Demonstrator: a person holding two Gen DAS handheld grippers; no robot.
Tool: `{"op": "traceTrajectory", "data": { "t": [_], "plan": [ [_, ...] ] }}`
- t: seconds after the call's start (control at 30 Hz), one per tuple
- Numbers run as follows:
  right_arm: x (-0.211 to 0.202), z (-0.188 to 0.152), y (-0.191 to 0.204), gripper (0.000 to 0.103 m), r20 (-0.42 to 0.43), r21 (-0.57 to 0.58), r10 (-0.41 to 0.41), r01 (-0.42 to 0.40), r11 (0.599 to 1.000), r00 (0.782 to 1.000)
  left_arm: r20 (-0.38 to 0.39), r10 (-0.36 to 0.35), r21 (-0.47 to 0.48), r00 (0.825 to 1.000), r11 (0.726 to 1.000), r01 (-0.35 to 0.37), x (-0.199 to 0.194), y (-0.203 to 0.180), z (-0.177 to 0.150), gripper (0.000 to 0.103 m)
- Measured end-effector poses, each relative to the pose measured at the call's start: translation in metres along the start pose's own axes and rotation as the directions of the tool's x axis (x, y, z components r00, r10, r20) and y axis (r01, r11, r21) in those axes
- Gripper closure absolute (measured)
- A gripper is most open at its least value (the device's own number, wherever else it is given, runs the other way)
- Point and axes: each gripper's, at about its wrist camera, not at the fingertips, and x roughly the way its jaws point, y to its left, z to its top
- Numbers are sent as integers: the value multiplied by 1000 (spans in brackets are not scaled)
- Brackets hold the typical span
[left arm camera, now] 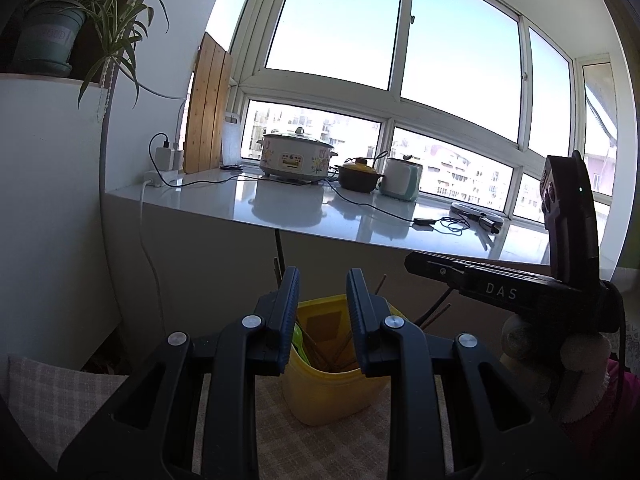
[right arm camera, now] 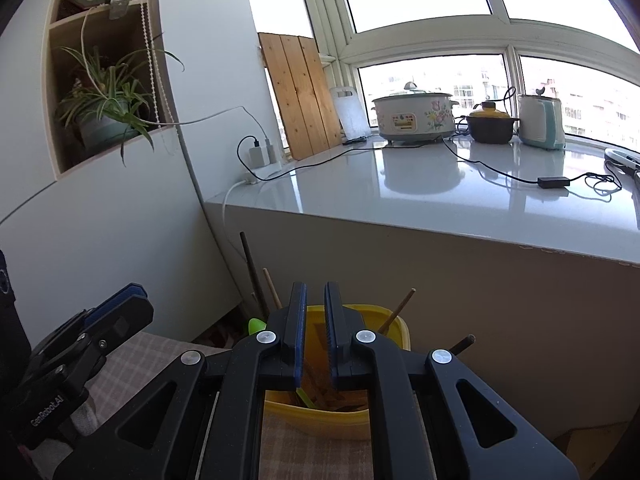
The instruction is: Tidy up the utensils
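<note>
Blue ribbed pads line the fingers of both grippers I hold, and neither pair has anything between it. My left gripper [left arm camera: 323, 280] stands a little apart, a clear gap between its two pads, and through that gap I look straight down into the yellow container [left arm camera: 326, 396] just below and ahead of the fingertips. My right gripper [right arm camera: 316, 294] is drawn nearly together, only a narrow slit left between its pads, and it hangs above the same yellow container [right arm camera: 320, 420], whose near rim shows under the fingers. In the left view the right gripper's body crosses the right side of the picture; in the right view the left gripper sits low at the left edge.

The container stands on a checked cloth [left arm camera: 340, 444], and it is the single holder I can see. Inside it are brown wooden chopsticks [left arm camera: 320, 350], too crowded and shadowed for me to count, though in the right view four sticks rise above the rim. One green plastic utensil [right arm camera: 257, 325] leans at the container's left side.

Beyond, on the pale glossy counter [right arm camera: 400, 196] under the window, I count three vessels: one flowered cooker [right arm camera: 414, 117], one small dark pot with a yellow lid [right arm camera: 491, 123], one white and teal kettle [right arm camera: 541, 121]. One wooden board [right arm camera: 298, 94] leans against the window frame, one potted plant [right arm camera: 105, 114] sits in the shelf.
</note>
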Motion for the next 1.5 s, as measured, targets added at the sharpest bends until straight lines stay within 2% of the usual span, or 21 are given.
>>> {"op": "traceTrajectory", "data": {
  "t": [0.27, 0.33, 0.4, 0.6, 0.7, 0.77, 0.83, 0.87, 0.93, 1.07, 1.13, 1.2, 1.33, 1.4, 1.5],
  "plan": [
    [-34, -12, 5, 95, 15, 6, -22, 22, 1000, 1000, -2, 10, 44, 1000, 999, -10, -35, -7, -11, 80],
    [-41, -18, 7, 91, 14, 2, -39, 39, 999, 999, -7, 5, 49, 1000, 999, -4, -43, -9, -15, 80],
    [-47, -23, 9, 76, 14, 3, -54, 54, 999, 998, -9, 6, 48, 1000, 999, -6, -49, -11, -19, 80],
    [-57, -38, 18, 72, 20, -26, -122, 122, 992, 992, -37, 13, 35, 999, 999, -12, -63, -12, -35, 79],
    [-61, -45, 21, 62, 27, -29, -138, 139, 990, 990, -65, 27, 22, 998, 999, -25, -66, -10, -43, 59],
    [-63, -50, 24, 61, 30, -33, -149, 150, 988, 988, -65, 41, 9, 997, 999, -40, -70, -8, -49, 53],
    [-63, -55, 26, 59, 30, -43, -166, 168, 985, 986, -74, 49, -6, 996, 999, -49, -73, -7, -54, 42],
    [-63, -58, 27, 55, 31, -50, -176, 178, 983, 984, -73, 53, -13, 996, 998, -54, -75, -7, -56, 39],
    [-62, -63, 30, 48, 33, -59, -192, 193, 979, 981, -70, 66, -22, 995, 998, -67, -78, -7, -59, 23],
    [-65, -71, 31, 44, 39, -46, -215, 217, 975, 976, -65, 85, -21, 994, 996, -86, -84, -8, -61, 11],
    [-66, -73, 31, 39, 37, -41, -231, 232, 972, 972, -54, 100, -23, 994, 995, -102, -87, -9, -61, 2],
    [-68, -75, 29, 31, 40, -29, -234, 235, 972, 971, -43, 119, -29, 992, 992, -120, -91, -9, -62, 0],
    [-71, -78, 25, 30, 39, -15, -256, 257, 966, 966, -51, 151, -15, 987, 988, -152, -93, -11, -66, 0],
    [-71, -79, 25, 23, 44, -17, -268, 269, 963, 962, -60, 172, -7, 983, 985, -173, -93, -12, -68, 0],
    [-72, -81, 26, 22, 60, -20, -297, 299, 954, 953, -64, 202, -15, 977, 979, -203, -95, -10, -72, 0]
  ]
}}
